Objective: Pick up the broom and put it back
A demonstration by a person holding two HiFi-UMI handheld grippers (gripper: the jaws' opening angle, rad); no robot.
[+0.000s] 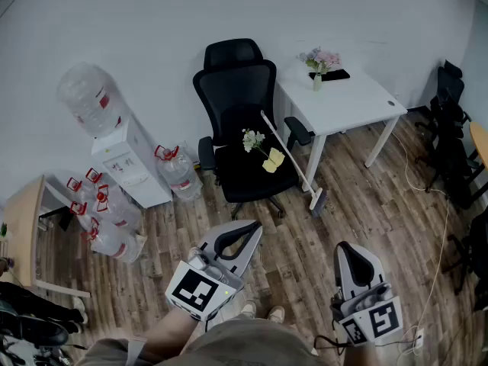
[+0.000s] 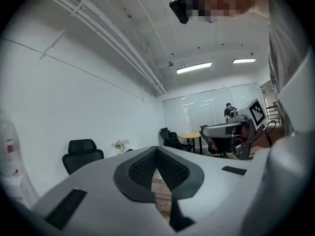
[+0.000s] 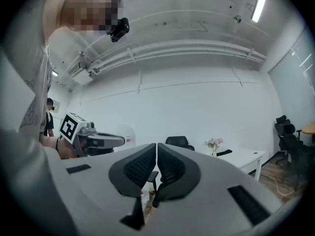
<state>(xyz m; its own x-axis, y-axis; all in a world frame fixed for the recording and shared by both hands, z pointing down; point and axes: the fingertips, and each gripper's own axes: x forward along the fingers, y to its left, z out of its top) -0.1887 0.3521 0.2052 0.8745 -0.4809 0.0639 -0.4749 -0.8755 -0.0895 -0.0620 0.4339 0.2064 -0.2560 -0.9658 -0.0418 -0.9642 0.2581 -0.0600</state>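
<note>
Evidently the broom (image 1: 291, 157) is leaning against the black chair (image 1: 236, 90) beside the white worktop (image 1: 352, 99), its head resting on the floor (image 1: 305, 239) — well apart from both claws. The left claw (image 1: 245, 233) and the right claw (image 1: 349, 252) are hanging level, closed on nothing, probably awaiting the approach. The water bottles' (image 1: 177, 170) red labels are showing too small to read.

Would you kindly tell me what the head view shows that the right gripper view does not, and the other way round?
Only the head view: the broom propped against the black chair, and a flower sprig on its seat. Only the right gripper view: ceiling pipes and a strip light. Both: the chair, the white table with its vase of flowers, the left gripper and the shut right gripper.
</note>
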